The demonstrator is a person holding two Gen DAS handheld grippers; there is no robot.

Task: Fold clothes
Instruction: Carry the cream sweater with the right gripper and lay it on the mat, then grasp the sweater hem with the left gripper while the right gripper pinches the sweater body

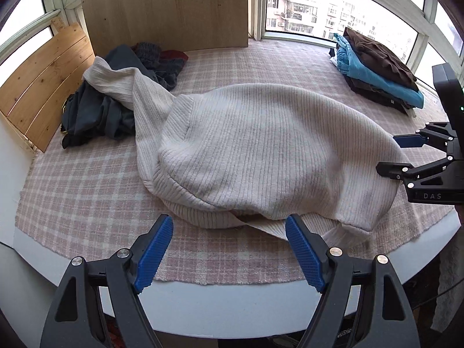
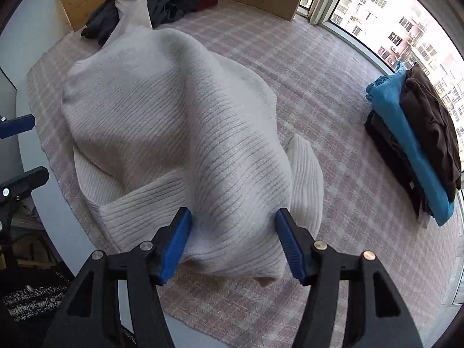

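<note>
The cream ribbed knit sweater (image 1: 261,145) lies bunched in the middle of my left wrist view, on the pink-and-white checked cloth (image 1: 87,188) that covers the white bench (image 1: 203,304). One sleeve trails to the upper left of that frame, over a loose heap of dark grey and maroon garments (image 1: 116,101). In my right wrist view, a fold of the sweater sits between the blue pads of my right gripper (image 2: 233,243); its jaws stand apart, and I cannot tell whether the pads touch the knit at the edges. My left gripper (image 1: 229,249) hangs at the lower edge of its frame with its jaws spread wide and nothing between them, just short of the sweater's near hem. At the upper right of that same frame sits a neat stack of folded clothes, brown over blue over dark (image 1: 380,69), beside the window (image 1: 319,8). A light wooden board (image 1: 165,8) stands at the top.
</note>
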